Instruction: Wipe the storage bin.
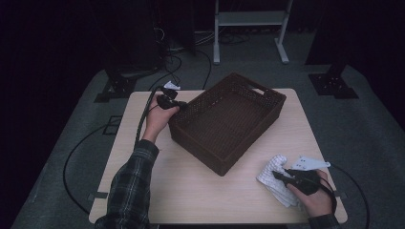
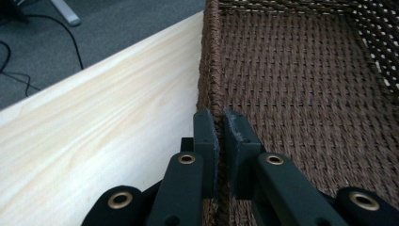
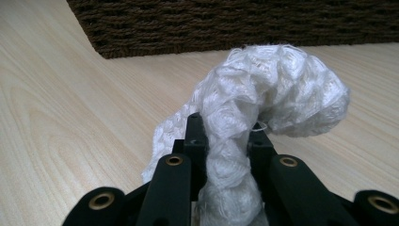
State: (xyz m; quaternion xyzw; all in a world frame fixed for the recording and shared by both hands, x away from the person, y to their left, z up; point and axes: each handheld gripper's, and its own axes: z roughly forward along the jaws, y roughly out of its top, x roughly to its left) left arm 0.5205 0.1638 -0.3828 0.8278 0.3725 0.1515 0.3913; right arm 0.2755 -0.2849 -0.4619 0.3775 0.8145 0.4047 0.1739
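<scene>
Brown woven basket (image 1: 228, 121) sits mid-table, turned at an angle on the light wood table (image 1: 191, 191), w/ a handle slot in its far end wall. Left gripper (image 1: 177, 104) is at the basket's near-left corner; person's left hand (image 1: 157, 119) holds it, plaid sleeve (image 1: 129, 186) coming in from the bottom edge. In left gripper view the left gripper (image 2: 220, 127) has its jaws pressed onto the basket's rim (image 2: 209, 70), one jaw outside the wall, one inside, pinching the woven edge; basket's woven floor (image 2: 301, 103) spreads to the right of the jaws, table top (image 2: 103, 132) to the left. Right gripper (image 1: 279, 175) is near the table's front-right corner, held by right hand (image 1: 317, 200), grey three-cornered plate (image 1: 308, 163) on top. It's on a white knit cloth (image 1: 274, 179) lying on the table, well apart from the basket. Right gripper view: right gripper (image 3: 228, 129) jaws nipped on the white cloth (image 3: 277, 89), a bunched fold running btwn them and humping up past the tips, curling to the right; rest of cloth trails down to the table (image 3: 70, 117). Basket's side wall (image 3: 235, 23) crosses the top of that view. Grey floor (image 1: 372, 133) and cables (image 1: 76, 152) around the table; a metal frame stand (image 1: 250, 28) beyond it in the dark.
</scene>
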